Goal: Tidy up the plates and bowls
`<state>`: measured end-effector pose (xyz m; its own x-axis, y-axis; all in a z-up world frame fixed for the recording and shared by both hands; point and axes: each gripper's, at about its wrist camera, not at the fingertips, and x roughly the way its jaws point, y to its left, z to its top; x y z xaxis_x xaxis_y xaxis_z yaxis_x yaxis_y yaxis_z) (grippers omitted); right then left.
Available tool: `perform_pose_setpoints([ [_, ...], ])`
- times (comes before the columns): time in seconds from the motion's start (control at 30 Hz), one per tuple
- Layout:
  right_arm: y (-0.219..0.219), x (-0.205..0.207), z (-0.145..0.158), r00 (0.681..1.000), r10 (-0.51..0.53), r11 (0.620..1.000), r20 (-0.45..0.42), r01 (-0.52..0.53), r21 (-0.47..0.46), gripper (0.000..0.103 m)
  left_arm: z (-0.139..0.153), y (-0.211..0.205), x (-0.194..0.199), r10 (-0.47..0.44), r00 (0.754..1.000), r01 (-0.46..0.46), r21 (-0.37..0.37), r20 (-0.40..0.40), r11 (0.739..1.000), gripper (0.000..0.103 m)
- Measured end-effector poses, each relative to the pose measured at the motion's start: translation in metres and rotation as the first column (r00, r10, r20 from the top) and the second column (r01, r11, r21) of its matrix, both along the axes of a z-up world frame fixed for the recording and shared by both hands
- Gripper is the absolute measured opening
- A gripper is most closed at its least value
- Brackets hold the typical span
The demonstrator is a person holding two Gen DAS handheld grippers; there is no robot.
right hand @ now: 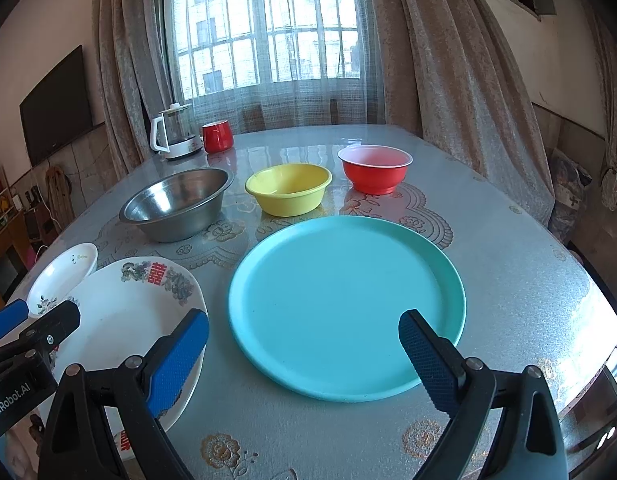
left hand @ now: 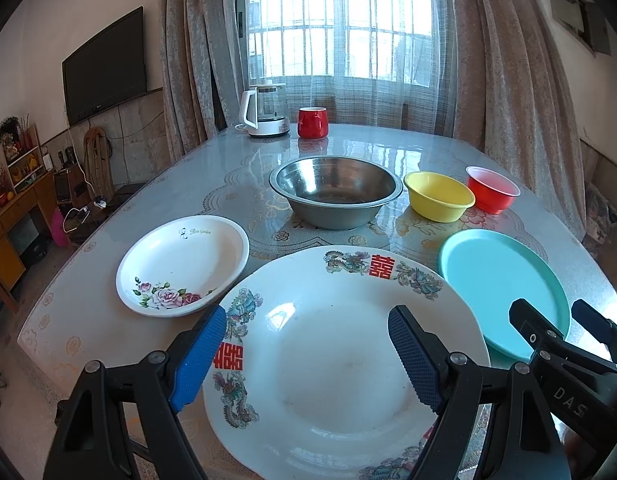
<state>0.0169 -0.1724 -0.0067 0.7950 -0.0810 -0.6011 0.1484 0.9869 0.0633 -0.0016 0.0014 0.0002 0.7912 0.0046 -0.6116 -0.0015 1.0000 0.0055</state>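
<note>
While both claws hang wide open and empty, the left claw hovers over the large white dragon-patterned ceramic plate and the right claw over the round turquoise plastic plate; beyond them on the counter sit the steel bowl, yellow plastic bowl and red plastic bowl.

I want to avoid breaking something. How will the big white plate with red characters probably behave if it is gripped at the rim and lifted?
The big white plate looks glazed ceramic, so probably stiff, rather heavy and fragile. Its glossy rim may slip between the fingers. Being wide and shallow, it could tilt when lifted from one edge.
</note>
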Motion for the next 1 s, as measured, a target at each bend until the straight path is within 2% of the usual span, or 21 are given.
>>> perform_pose_setpoints([
  [1.0, -0.015, 0.000, -0.006, 1.000, -0.028, 0.999, -0.002, 0.028, 0.032, 0.098, -0.001, -0.019, 0.002, -0.063, 0.998, 0.063, 0.038, -0.016, 0.997, 0.084],
])
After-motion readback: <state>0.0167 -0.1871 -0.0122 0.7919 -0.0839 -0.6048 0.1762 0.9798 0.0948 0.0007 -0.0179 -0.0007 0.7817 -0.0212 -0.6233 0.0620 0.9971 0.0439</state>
